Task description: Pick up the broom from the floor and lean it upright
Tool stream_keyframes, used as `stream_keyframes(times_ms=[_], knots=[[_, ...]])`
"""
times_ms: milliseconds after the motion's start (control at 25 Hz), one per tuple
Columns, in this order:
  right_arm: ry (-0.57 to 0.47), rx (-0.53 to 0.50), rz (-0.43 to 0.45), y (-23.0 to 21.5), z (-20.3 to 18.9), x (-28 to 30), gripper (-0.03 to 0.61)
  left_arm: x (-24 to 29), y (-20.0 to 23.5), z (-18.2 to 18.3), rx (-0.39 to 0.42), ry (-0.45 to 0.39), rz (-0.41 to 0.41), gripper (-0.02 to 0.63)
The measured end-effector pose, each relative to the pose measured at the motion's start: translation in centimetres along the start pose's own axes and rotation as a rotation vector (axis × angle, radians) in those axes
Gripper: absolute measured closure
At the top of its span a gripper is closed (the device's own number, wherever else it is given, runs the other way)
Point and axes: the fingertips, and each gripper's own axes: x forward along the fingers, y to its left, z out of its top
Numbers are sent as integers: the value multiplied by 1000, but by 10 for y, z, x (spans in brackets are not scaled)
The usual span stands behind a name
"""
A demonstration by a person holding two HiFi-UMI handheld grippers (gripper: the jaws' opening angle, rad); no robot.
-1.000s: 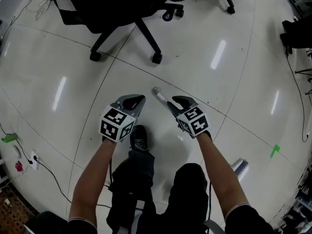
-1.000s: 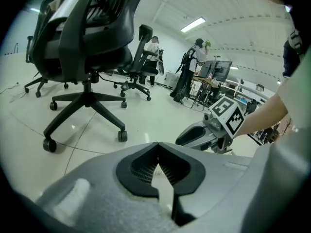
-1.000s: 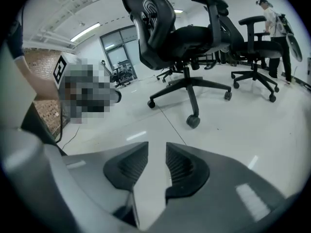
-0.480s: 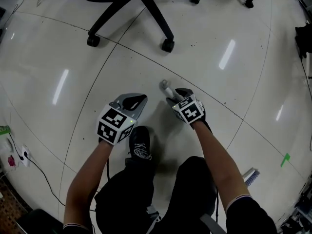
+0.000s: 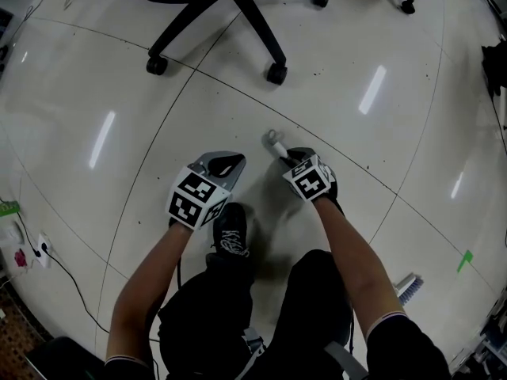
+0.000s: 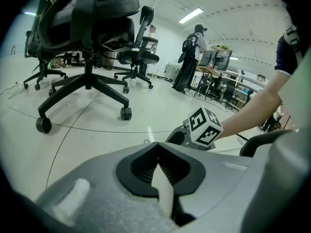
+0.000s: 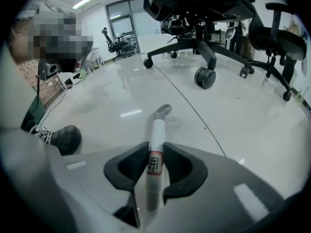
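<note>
1. The broom (image 5: pixel 274 142) lies flat on the floor (image 5: pixel 119 172). Its hanging loop sits just ahead of my right gripper (image 5: pixel 291 158). The handle (image 7: pixel 154 152) runs back under my right forearm to what I take for its brush head (image 5: pixel 409 286), well behind me on the right.
2. A second ago my right fingers (image 7: pixel 179 165) stood open above the handle. They have since come down and have just been closing with the handle between them. Now they are clenched on it near the loop end, one pad on each side of the printed label.
3. I judge that the grasp is made and the lift has not begun, since the handle still looks to be on the floor. Holding it this far from the brush end, I expect the head to drag and swing as I raise it.
4. My left gripper (image 5: pixel 226 163) has also come down. It hangs low, near the right one and just ahead of my shoe (image 5: pixel 230 232). Its fingers (image 6: pixel 141 166) are pressed together on nothing, so it is free to steady the handle.
5. I count one broom, two grippers and one shoe. The head view shows parts of at least two office chairs (image 5: pixel 238 22), and there is one green tape mark (image 5: pixel 465 260) on the floor at my right.
</note>
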Motion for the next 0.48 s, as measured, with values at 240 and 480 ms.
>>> stream_keyframes(times_ms=[240,480], knots=[[-94,22,-16,-6,28,-46,476,4,-11,12,22,0,-31,614],[-218,38,-66,-21,91,-136,477,0,-21,78,86,-34,-64,614]])
